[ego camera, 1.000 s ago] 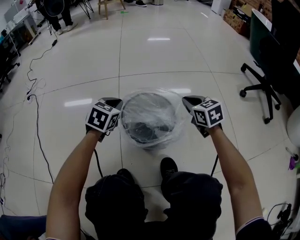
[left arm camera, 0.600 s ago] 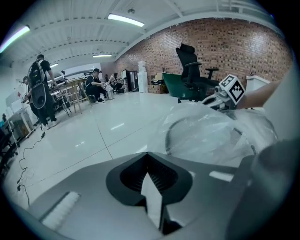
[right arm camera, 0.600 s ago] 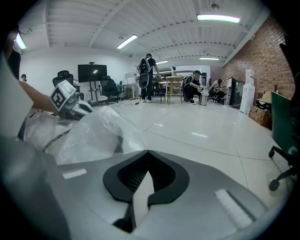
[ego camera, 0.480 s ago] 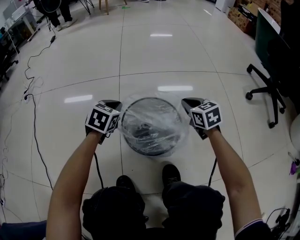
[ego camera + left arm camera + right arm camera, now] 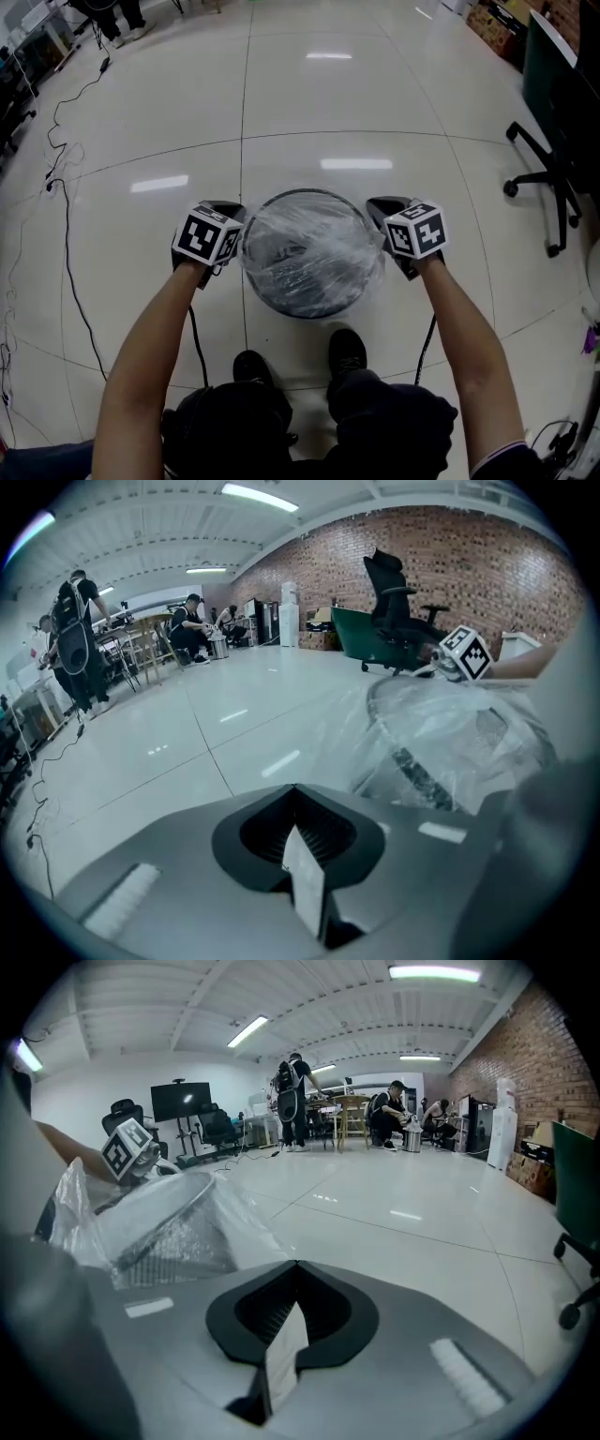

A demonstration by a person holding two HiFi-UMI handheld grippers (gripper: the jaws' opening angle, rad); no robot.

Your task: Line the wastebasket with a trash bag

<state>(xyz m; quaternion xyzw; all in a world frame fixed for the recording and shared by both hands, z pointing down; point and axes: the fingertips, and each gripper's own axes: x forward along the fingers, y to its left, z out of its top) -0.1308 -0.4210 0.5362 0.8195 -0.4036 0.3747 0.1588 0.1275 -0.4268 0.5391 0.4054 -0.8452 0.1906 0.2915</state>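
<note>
From my head view I look down on the round black mesh wastebasket point(image 5: 306, 193) standing on the pale tiled floor point(image 5: 187, 122), just ahead of my shoes point(image 5: 348, 349). The clear trash bag point(image 5: 309, 246) is spread over its mouth and sags into it. My left gripper point(image 5: 232, 214) sits at the left of the rim and my right gripper point(image 5: 380, 212) at the right. Both are closed on the bag's edge, and the film is drawn out to each tip.

Only the gripper views show the jaws themselves, pressed together on both sides with a thin pale strip between them. They also show the room. The left gripper view has a brick wall point(image 5: 450, 564), a black office chair point(image 5: 394, 592) and people at desks point(image 5: 192, 630). The right gripper view has a dark screen point(image 5: 180, 1101) and people round a table point(image 5: 349, 1115).

Through the film I see only the basket's dark mesh. I cannot tell whether anything else lies inside.
</note>
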